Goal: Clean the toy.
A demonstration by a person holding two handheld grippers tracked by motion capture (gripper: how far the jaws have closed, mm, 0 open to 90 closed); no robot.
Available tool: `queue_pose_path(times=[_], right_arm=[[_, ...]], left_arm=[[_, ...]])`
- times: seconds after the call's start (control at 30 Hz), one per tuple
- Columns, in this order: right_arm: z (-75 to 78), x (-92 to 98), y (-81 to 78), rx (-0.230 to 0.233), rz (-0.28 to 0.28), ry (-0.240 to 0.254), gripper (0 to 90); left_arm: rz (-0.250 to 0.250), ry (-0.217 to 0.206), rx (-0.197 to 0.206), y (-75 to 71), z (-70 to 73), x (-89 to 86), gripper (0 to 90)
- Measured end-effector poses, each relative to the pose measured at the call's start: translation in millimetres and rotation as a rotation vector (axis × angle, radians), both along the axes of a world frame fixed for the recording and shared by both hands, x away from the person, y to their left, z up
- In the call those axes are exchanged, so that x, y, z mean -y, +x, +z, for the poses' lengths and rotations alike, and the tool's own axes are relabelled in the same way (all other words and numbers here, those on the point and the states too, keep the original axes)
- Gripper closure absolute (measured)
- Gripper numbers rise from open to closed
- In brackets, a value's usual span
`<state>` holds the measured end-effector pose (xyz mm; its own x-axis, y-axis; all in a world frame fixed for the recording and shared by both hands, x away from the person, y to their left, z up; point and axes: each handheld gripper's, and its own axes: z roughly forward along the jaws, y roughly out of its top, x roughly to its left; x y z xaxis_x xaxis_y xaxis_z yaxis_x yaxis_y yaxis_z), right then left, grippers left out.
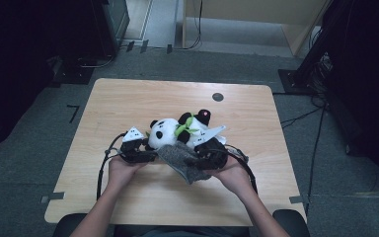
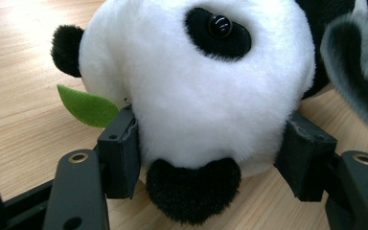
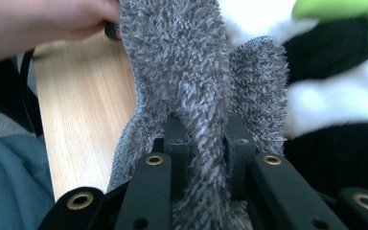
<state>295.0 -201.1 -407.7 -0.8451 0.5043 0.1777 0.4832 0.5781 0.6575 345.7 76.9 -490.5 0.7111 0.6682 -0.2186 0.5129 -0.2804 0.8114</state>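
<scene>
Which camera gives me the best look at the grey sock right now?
The right gripper view: the grey sock fills the middle, pinched in the right claw. The high view shows it whole but small, below the panda. The left gripper view catches just its open cuff.

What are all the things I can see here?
panda toy: one, black and white with green leaves, middle of the table, head squeezed by the left tongs
fuzzy cloth: one, grey, lying against the panda, pinched by the right tongs
table: one, light wood, on grey floor
round dot: one, dark, far side of the table
left tongs: one, black
right tongs: one, black
hands: two, near edge
</scene>
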Motion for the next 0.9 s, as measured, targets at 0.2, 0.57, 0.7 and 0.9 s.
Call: queue_pose_path(times=[0.2,0.57,0.7,0.9], right_arm=[[-23.8,-6.4,-1.3,-0.048,0.038,-0.053,77.1],[-42.3,-36.5,23.5,-0.023,0.012,-0.079,77.4],[-43.6,-39.7,29.2,0.024,-0.037,-0.092,77.4],[-46.7,-34.8,27.7,0.067,-0.058,-0.107,77.2]], left_arm=[[-0.004,0.007,0.0,-0.2,0.3,0.2,33.4],[0.0,0.019,0.014,-2.6,-0.2,1.3,33.6],[0.001,0.026,0.021,-3.7,-0.4,2.0,33.8],[-0.002,0.025,0.022,-3.7,-1.2,1.2,33.7]])
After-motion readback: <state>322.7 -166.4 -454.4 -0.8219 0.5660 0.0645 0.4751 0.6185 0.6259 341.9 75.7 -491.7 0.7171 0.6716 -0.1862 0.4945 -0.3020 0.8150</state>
